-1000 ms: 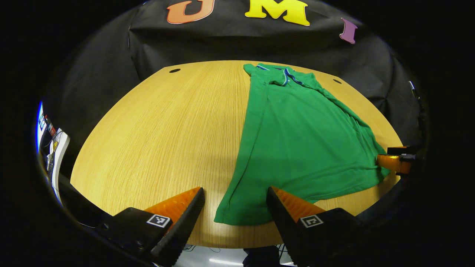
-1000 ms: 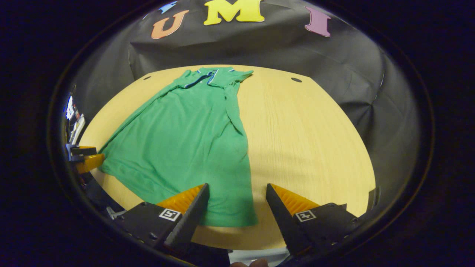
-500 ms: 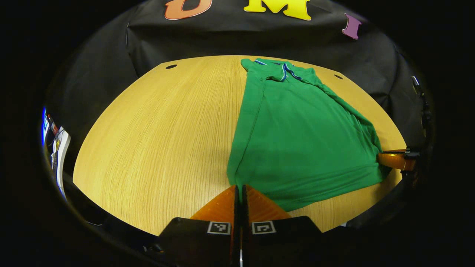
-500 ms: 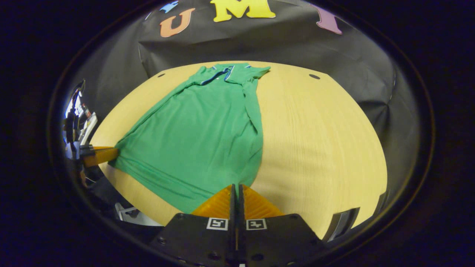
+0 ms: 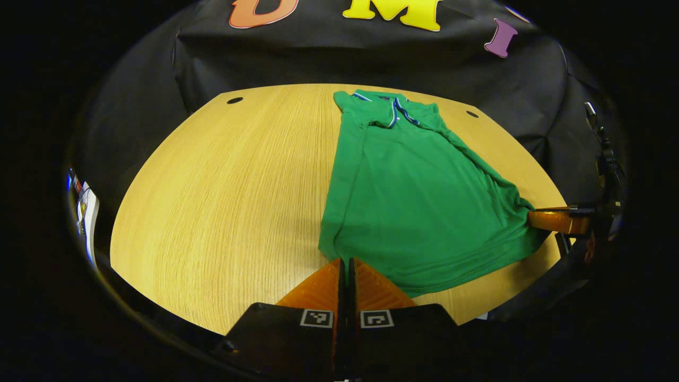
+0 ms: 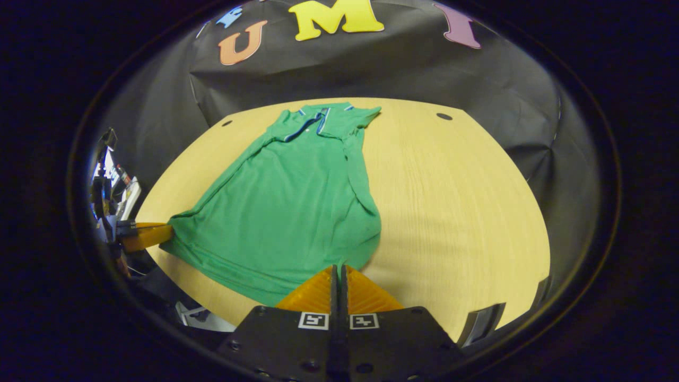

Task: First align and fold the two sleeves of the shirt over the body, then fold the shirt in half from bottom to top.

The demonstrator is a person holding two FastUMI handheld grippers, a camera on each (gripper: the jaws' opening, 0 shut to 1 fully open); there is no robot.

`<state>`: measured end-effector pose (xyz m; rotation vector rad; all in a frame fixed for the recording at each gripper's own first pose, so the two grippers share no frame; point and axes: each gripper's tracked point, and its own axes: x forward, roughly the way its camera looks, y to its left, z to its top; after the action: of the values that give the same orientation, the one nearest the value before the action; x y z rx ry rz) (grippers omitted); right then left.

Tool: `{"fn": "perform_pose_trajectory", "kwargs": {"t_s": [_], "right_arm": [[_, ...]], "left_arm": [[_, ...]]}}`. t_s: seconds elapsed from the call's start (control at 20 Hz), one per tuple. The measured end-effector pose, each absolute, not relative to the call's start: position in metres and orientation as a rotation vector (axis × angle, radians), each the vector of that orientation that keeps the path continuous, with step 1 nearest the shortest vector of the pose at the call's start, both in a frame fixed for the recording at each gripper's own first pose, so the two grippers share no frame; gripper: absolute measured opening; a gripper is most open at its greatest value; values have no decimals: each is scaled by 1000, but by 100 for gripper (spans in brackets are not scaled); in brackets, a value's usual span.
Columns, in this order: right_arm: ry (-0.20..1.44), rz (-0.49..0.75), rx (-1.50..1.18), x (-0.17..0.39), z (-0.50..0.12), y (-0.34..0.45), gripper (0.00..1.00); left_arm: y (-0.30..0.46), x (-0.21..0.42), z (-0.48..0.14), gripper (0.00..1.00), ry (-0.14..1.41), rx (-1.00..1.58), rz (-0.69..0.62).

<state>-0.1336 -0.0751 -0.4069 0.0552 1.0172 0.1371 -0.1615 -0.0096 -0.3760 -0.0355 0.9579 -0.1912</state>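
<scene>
A green shirt (image 5: 419, 196) (image 6: 292, 201) with a blue-and-white trimmed collar lies on the wooden table (image 5: 228, 201), collar at the far end, both sleeves folded over the body. My left gripper (image 5: 346, 261) is shut on the hem's left corner. My right gripper (image 6: 337, 268) is shut on the hem's right corner. Both corners are raised a little off the table. In the left gripper view the right gripper (image 5: 557, 218) is at the far right on the hem; in the right gripper view the left gripper (image 6: 146, 236) is at the far left.
The table (image 6: 456, 201) has round cable holes (image 5: 234, 100) (image 6: 443, 116) near its back corners. Black cloth walls the booth behind it. Some equipment (image 6: 109, 180) stands off the left side of the table.
Both grippers went from open over the hem corners to shut on them. The hem has since been drawn up and inward, bunching the lower cloth.
</scene>
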Motion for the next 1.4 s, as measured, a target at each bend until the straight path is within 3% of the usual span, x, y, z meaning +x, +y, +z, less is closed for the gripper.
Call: {"fn": "perform_pose_trajectory", "kwargs": {"t_s": [0.45,1.4], "right_arm": [[909,97,99,-70,-362,-83,0],[743,121,116,145,-296,-84,0]], "left_arm": [[-26,-84,-325,6,815,-44,-242],[-33,127,-274,6,616,-58,-200]]}}
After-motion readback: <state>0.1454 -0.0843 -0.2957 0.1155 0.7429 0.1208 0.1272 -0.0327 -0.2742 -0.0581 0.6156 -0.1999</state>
